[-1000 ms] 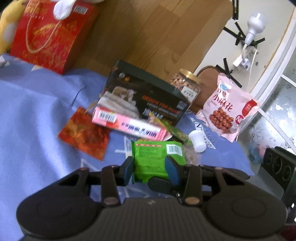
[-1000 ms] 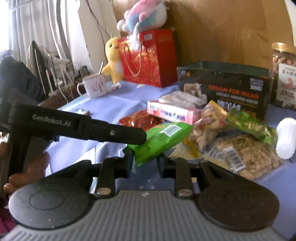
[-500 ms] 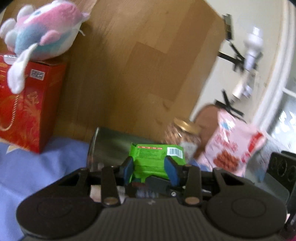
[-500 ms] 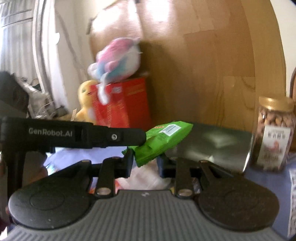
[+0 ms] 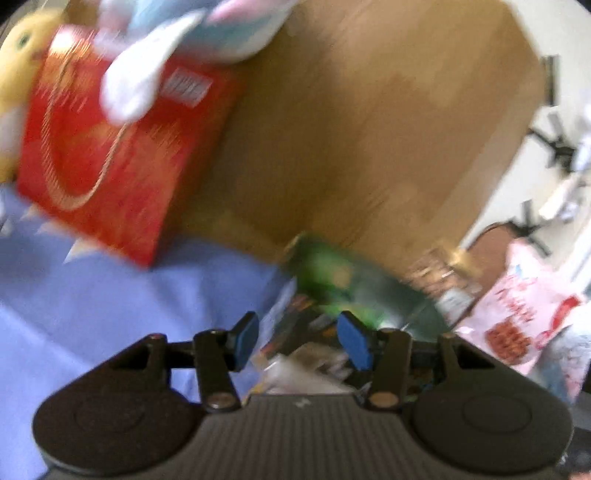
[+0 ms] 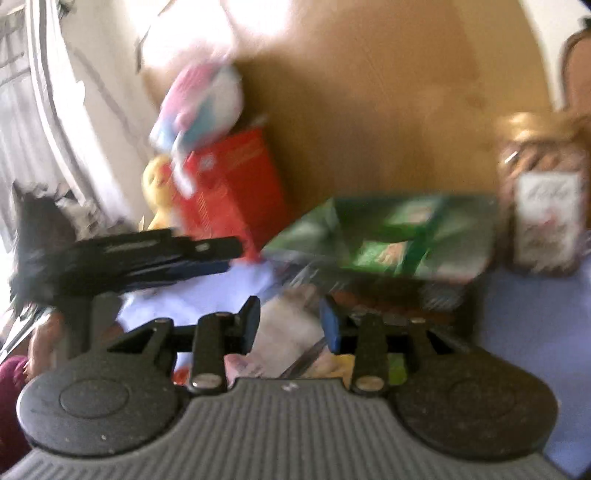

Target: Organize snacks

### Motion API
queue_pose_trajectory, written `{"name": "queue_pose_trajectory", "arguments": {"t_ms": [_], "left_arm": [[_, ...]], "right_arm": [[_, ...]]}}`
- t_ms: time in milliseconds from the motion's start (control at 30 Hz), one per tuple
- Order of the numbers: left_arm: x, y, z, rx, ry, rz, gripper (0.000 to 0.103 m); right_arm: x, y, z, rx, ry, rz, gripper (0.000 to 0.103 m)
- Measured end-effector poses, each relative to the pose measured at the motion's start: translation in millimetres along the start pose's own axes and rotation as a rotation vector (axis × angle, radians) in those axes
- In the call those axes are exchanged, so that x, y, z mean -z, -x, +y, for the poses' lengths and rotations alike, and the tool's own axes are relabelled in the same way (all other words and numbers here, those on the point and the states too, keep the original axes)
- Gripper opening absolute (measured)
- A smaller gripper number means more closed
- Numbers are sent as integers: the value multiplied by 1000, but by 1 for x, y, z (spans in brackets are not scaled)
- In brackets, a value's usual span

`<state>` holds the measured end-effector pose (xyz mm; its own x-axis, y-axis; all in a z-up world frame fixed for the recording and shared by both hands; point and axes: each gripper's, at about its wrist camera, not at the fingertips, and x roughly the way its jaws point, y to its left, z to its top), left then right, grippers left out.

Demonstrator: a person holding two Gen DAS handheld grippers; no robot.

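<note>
The green snack packet (image 6: 402,236) lies blurred on the lid of the dark box (image 6: 306,240), clear of both grippers. In the left wrist view it is a green smear (image 5: 325,273) on the box (image 5: 399,299), ahead of the fingers. The jaws of my left gripper (image 5: 299,341) are opening with nothing between the blue pads. My right gripper (image 6: 290,325) is opening too, its pads empty, with loose packets on the cloth behind them. From the right wrist view the left gripper (image 6: 147,251) reaches in from the left, short of the box.
A red gift bag (image 5: 110,147) with a pastel plush toy (image 5: 192,29) on top stands at the back left by a yellow plush (image 6: 159,192). Right of the box are a nut jar (image 6: 543,199) and a pink peanut bag (image 5: 517,314). Blue cloth (image 5: 110,295) covers the surface.
Both grippers held the green packet in the earlier frames and have let it go. It now rests on the dark box, and both pairs of jaws stand wider.
</note>
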<state>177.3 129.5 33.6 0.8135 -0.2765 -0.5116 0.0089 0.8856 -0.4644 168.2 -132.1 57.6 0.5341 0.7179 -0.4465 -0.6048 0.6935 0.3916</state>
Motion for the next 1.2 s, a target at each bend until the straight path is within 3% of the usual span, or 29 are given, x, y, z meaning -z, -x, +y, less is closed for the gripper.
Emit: {"name": "queue_pose_trajectory", "arguments": {"t_ms": [100,167,267,467,567,700,967,1100,1200], "left_arm": [[12,-16,10,10,35,91,46],[23,-20,7,14,24,136,45],[40,-8,-4,-17,-38,128,45],[67,22,-19,13,-61,140,47],[62,32,-12,21,-20,117,49],[48,31,-3,-3,14,89,49],[54,7,-10,1,-16,147,53],[58,0,-7,16,-12,156,45],[57,8,-7,31,3,145,39]], "right_arm": [[3,-24,6,12,9,85,39],[6,-39,-2,-25,-64,187,39],[17,-33,-10,-80,-168,218,45],[47,7,16,-114,-61,252,47],[46,20,21,-139,-31,257,47],[37,36,24,-86,47,182,47],[47,-4,36,59,262,198,54],[50,-28,41,122,342,215,61],[51,-34,42,150,350,190,55]]}}
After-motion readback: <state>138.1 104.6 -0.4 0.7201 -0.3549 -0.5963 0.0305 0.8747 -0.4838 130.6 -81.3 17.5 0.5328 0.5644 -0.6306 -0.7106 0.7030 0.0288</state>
